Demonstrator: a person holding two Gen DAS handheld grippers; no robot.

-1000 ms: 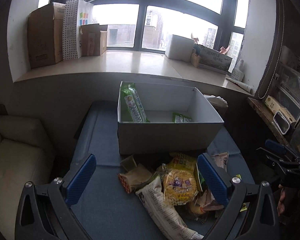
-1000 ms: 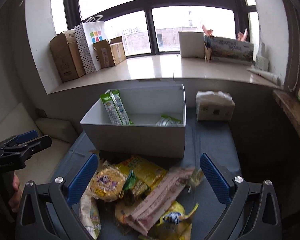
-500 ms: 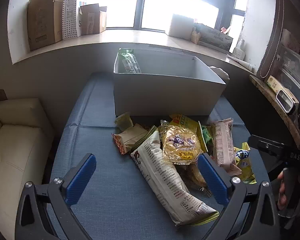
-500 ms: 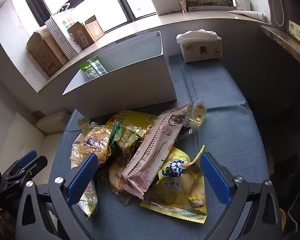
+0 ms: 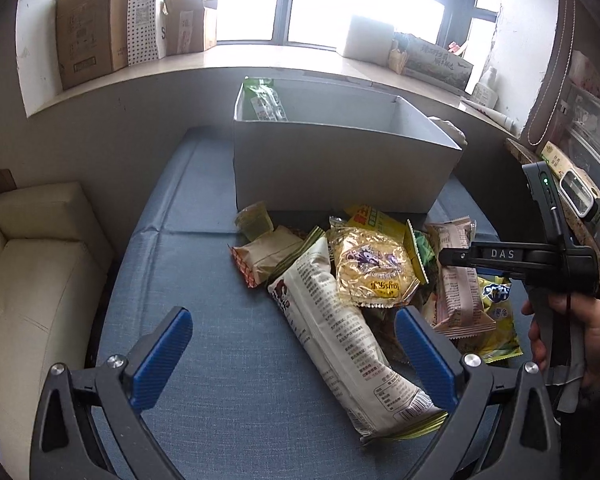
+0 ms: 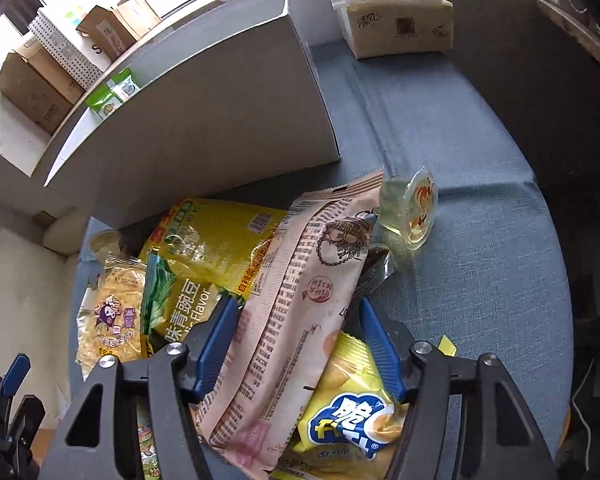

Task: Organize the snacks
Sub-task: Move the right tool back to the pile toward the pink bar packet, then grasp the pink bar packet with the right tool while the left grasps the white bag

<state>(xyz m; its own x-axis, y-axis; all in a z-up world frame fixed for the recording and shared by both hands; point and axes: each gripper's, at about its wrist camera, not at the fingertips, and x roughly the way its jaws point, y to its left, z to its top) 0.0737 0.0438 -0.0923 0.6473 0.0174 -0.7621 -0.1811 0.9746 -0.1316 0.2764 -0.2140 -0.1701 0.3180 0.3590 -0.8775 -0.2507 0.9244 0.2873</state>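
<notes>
A pile of snack packets lies on the blue table in front of a grey box (image 5: 340, 160) that holds green packets (image 5: 266, 100). My right gripper (image 6: 300, 340) has its blue fingers on either side of a long pink packet (image 6: 300, 300), partly closed; I cannot tell whether they press it. A yellow chip bag (image 6: 348, 420) lies under it. My left gripper (image 5: 292, 356) is open above the table, over a long white packet (image 5: 332, 320). A yellow noodle packet (image 5: 370, 272) lies beside it. The right gripper also shows in the left wrist view (image 5: 500, 256).
A jelly cup (image 6: 412, 212) lies right of the pink packet. A tissue box (image 6: 396, 24) stands at the back right. A cream sofa (image 5: 32, 280) is on the left. Cardboard boxes (image 5: 88, 20) stand on the window sill.
Both grippers have moved down and toward the pile. The right gripper's fingers have narrowed around the pink packet. The left gripper stays open.
</notes>
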